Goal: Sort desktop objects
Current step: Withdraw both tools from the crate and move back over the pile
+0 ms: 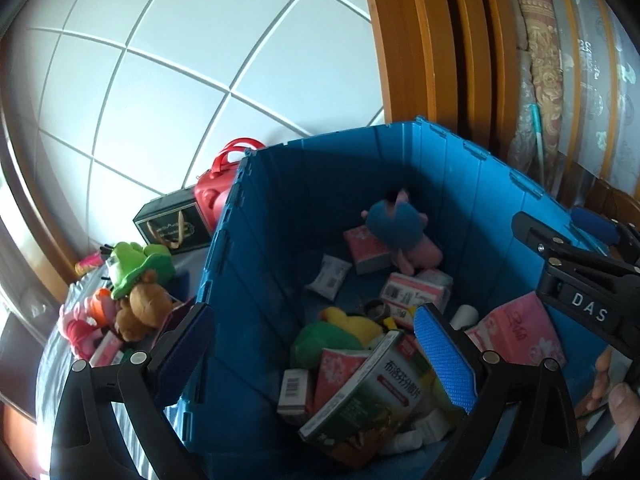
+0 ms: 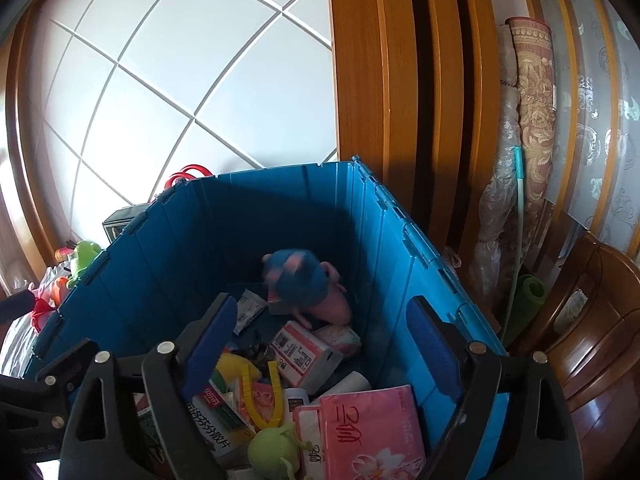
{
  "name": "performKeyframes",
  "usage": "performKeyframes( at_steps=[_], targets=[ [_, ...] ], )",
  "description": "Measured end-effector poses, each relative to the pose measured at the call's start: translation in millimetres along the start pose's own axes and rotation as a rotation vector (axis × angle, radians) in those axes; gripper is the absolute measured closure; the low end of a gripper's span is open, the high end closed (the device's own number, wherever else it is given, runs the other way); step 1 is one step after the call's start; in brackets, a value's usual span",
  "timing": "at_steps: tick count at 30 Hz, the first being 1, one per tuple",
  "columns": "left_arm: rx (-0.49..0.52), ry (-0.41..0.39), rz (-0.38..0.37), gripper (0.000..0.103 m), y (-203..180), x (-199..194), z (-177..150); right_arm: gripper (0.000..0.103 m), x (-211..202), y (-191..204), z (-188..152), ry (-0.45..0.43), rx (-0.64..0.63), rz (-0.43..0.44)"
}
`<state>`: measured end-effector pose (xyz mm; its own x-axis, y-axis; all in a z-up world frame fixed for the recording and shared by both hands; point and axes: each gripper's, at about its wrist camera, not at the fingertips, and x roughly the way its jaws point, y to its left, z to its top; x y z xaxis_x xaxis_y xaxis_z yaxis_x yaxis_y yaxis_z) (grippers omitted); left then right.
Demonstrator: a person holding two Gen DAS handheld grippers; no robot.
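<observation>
White tiled wall behind blue crate; pink-blue plush blurred at its far corner, orientation unclear; left gripper and right gripper both gape empty.

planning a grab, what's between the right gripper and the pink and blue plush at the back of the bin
In the right wrist view, the right gripper is open; between it and the plush lie pink-and-white tissue packs.

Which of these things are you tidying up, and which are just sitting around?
Part of the job:
blue bin
pink and blue plush in the bin
pink tissue pack
medicine box
toys beside the bin, not yet sorted

Just lying about:
red bag
black box
rolled mat
wooden cabinet
</observation>
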<state>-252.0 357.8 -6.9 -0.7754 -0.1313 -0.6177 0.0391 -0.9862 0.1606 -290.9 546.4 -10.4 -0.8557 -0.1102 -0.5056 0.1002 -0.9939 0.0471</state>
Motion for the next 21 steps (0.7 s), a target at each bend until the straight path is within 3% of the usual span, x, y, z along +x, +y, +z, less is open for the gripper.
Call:
performKeyframes(
  at_steps=[21],
  targets=[
    [-0.045, -0.031, -0.068, 0.002, 12.4, -17.4, -8.8, 0.015, -29.5, 22.7, -13.9, 0.018, -0.041, -0.035]
  ],
)
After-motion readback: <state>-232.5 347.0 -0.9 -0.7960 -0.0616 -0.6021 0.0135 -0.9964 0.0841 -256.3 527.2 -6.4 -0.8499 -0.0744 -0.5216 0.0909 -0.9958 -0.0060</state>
